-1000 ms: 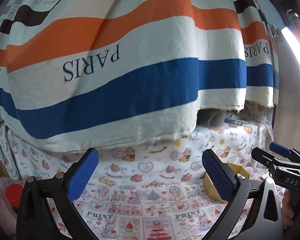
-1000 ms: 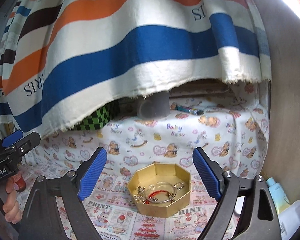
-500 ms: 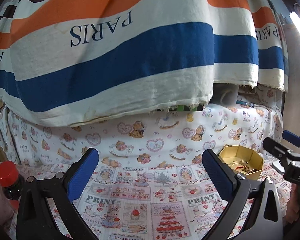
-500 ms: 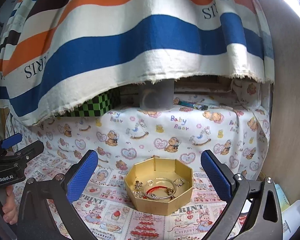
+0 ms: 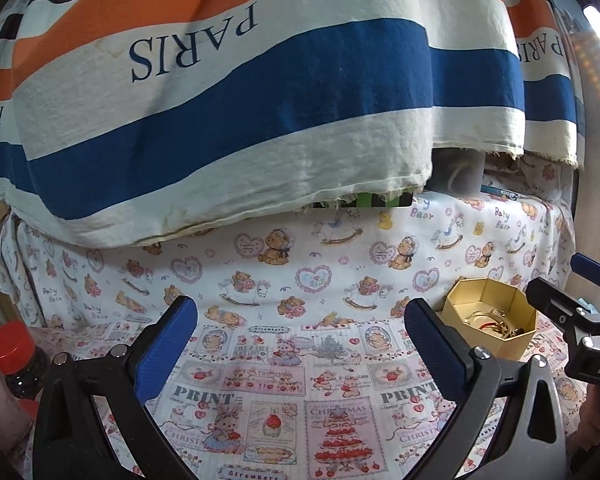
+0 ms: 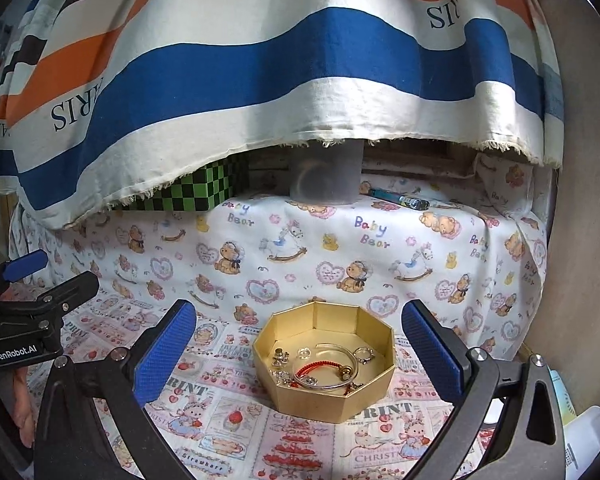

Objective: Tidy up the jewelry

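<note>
So the gold box (image 6: 324, 364) of jewelry (image 6: 324, 364) sits on the tabletop (image 6: 228, 408), dead ahead between the right gripper's (image 6: 300, 348) wide-open, empty jaws; the left gripper (image 5: 300, 344), also released, has it off to its right.

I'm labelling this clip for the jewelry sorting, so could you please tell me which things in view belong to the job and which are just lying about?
Belong to the job:
- gold octagonal box
- silver bangle, red cord bracelet and rings inside it
- left gripper and right gripper, both open and empty

Just lying about:
- striped PARIS cloth
- green checked box
- grey cup
- pen
- red-capped bottle
</note>
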{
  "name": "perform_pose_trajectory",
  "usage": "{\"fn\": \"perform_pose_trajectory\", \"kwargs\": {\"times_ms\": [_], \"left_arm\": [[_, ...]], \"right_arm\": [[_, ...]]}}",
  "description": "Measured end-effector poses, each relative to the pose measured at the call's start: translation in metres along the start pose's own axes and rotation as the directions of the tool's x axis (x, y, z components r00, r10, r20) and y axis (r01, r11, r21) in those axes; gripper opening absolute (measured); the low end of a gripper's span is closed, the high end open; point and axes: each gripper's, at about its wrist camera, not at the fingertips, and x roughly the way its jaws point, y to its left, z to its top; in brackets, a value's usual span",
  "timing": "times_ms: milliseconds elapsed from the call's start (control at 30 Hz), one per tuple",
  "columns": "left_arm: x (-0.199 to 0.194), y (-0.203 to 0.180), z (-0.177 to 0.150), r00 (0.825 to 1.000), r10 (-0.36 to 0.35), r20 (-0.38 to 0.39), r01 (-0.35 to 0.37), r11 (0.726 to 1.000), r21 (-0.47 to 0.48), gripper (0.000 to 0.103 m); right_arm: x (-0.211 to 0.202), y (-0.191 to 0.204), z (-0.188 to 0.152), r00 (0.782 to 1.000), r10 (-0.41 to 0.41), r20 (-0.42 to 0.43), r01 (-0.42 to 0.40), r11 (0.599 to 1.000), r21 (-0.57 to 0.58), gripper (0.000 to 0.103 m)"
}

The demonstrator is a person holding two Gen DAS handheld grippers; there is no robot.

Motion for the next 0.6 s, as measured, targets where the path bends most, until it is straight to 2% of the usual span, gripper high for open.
{"fn": "perform_pose_trajectory", "kwargs": {"times_ms": [67, 600], "left_arm": [[-0.0003, 0.0010, 0.0001, 1.000, 0.021, 0.001, -0.021, 1.000, -0.006, 0.103], [-0.0030, -0.0003, 0.0001, 1.000, 0.018, 0.005, -0.018, 1.000, -0.001, 0.103]], "right_arm": [[-0.0007, -0.0005, 0.0000, 1.000, 0.000, 0.003, 0.000, 1.000, 0.002, 0.103], [-0.0013, -0.0009, 0.0000, 1.000, -0.007, 0.002, 0.007, 1.000, 0.008, 0.103]]}}
